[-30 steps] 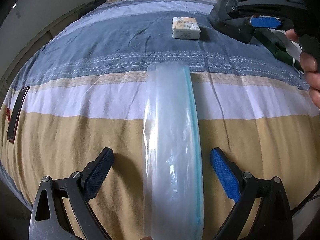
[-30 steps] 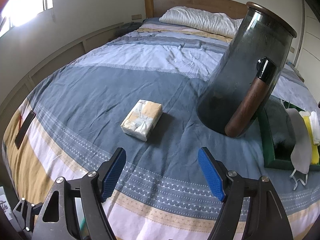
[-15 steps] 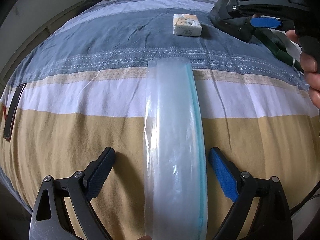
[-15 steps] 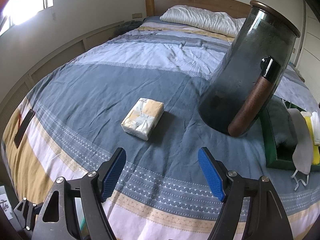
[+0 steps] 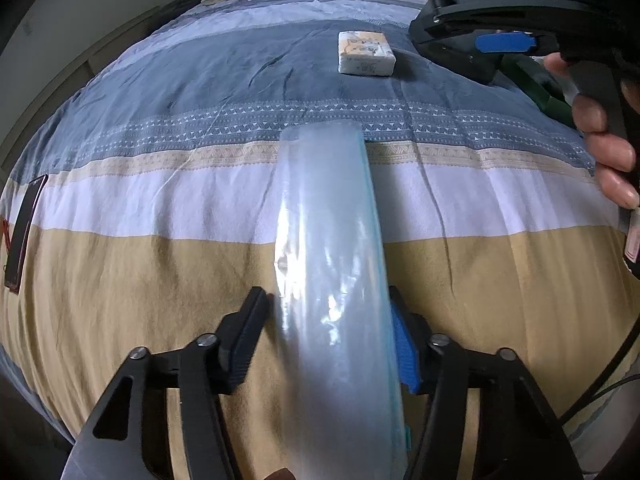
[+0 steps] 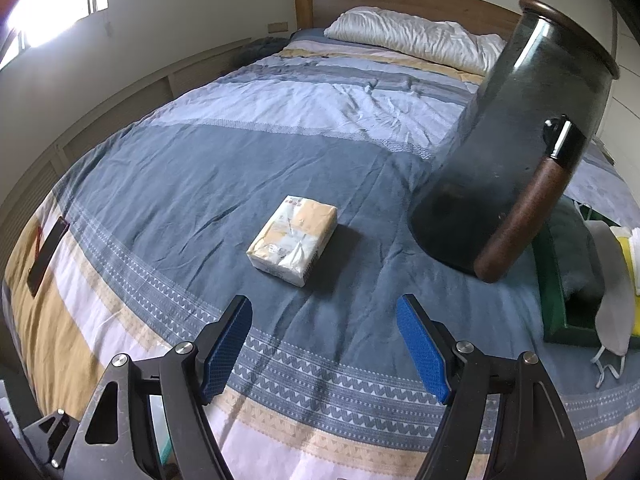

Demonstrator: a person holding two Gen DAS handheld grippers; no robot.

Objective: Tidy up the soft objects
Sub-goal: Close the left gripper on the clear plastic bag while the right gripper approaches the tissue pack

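Since the earlier frames: left hand-held gripper (image 5: 329, 334) jaws just closing in from a wide spread onto the clear plastic bag (image 5: 330, 240) standing on edge between them. Right-side blue pad now against the bag's teal-edged side; left-side pad at the bag's other face, with contact there too blurred to confirm. Bag itself in much the same place as before, running from the bottom of the left wrist view up over the tan and white stripes of the bedspread (image 5: 140, 264), its far end at the patterned band.

Right hand-held gripper (image 6: 324, 342) spread, nothing between its blue pads, held over the grey-blue stripe of the bed. Seen also at the top right of the left wrist view, gripped by a hand (image 5: 604, 148).

Wrapped tissue pack (image 6: 292, 240) flat on the grey-blue stripe, well beyond both sets of pads, apart from everything else. To its right, a dark smoked-glass jug (image 6: 500, 152) with a brown wooden handle, tilted on the bedding. Beside the jug's base, a green tray (image 6: 554, 280) holding grey and yellow cloths, with a grey face mask (image 6: 612, 300) draped over its near rim. White pillow (image 6: 408, 38) against the wooden headboard at the far end. Dark flat phone-like object (image 6: 48, 254) near the left edge of the bed.
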